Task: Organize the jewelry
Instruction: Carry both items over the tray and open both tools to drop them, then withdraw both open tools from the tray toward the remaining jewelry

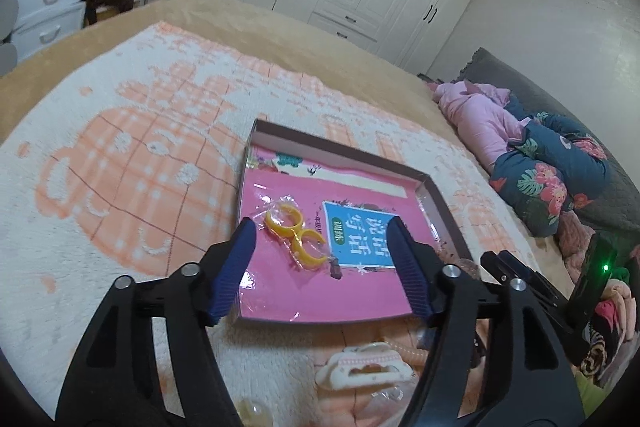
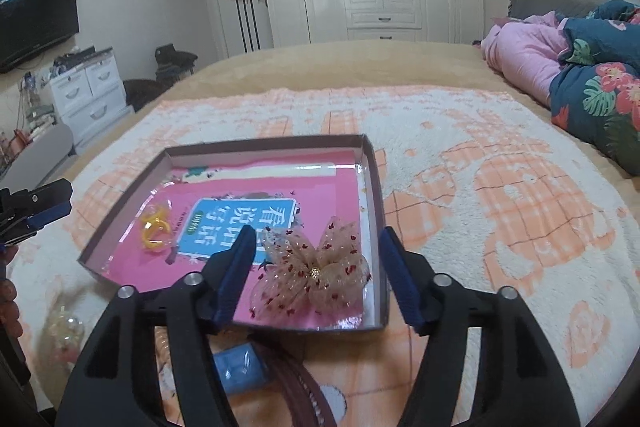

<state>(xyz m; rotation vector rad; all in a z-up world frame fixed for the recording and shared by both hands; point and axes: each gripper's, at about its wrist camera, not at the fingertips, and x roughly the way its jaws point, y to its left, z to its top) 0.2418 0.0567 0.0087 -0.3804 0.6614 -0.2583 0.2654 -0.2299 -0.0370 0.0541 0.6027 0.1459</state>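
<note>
Both units angle downward over a shallow box [image 2: 376, 187] resting on the patterned blanket [image 2: 480, 155] of the bed. The left hand-held gripper [image 1: 320, 239] is released, jaws spread wide and gripping nothing, with the yellow ring piece [image 1: 294, 233] in clear wrap lying free between the pads near the box's left edge. The right hand-held gripper [image 2: 316, 251] is likewise released, its pads clear of the sheer bow hair accessory [image 2: 320, 271] lying at the box's near right corner.
</note>
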